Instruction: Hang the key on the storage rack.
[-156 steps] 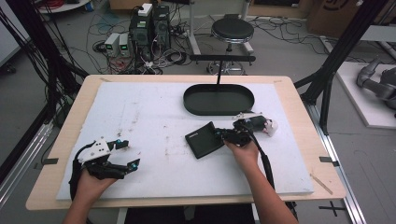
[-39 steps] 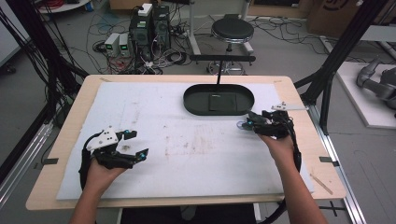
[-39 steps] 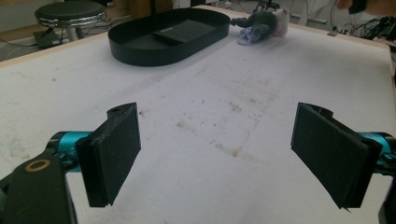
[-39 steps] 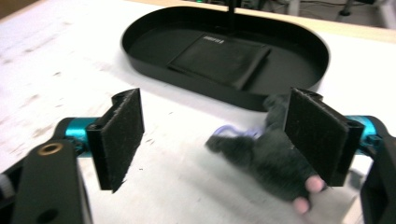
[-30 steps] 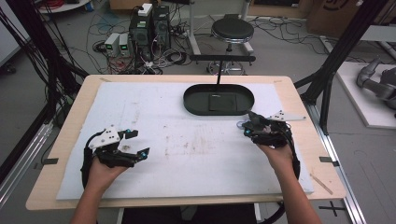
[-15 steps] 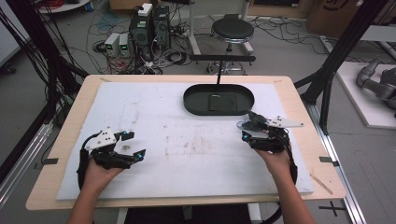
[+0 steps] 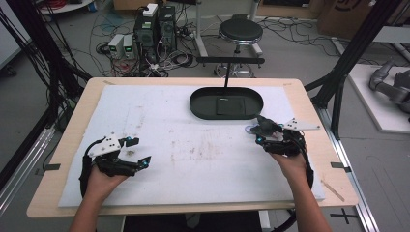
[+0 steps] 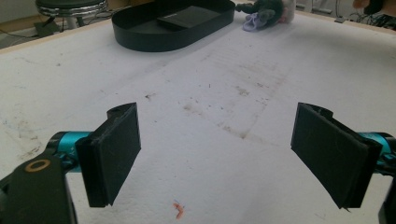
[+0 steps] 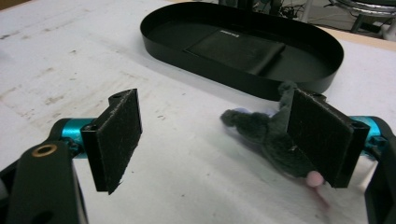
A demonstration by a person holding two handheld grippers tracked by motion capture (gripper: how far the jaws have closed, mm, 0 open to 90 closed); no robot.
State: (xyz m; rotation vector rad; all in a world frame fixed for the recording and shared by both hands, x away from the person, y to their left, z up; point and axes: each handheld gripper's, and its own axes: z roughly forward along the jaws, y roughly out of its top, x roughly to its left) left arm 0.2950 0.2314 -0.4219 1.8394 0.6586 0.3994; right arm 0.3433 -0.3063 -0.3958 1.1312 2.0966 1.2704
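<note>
Two grippers stand wide and empty; the plush toy (image 9: pixel 273 135) lies just inside the right gripper (image 9: pixel 219 140), against its right-hand pad, long axis pointing toward the tray (image 9: pixel 299 79).

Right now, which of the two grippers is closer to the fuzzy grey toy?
The right gripper: the toy lies beside one of its open fingers. The left gripper rests far across the table.

Black gripper (image 8: pixel 219 154) pads, teal fittings, brass screw

A dark grey plush toy (image 9: pixel 268 135) with a pink tip lies by a glossy black oval tray (image 9: pixel 299 77) holding a flat black wallet (image 9: pixel 236 49); the white mat (image 7: pixel 193 159) carries brownish smudges.
</note>
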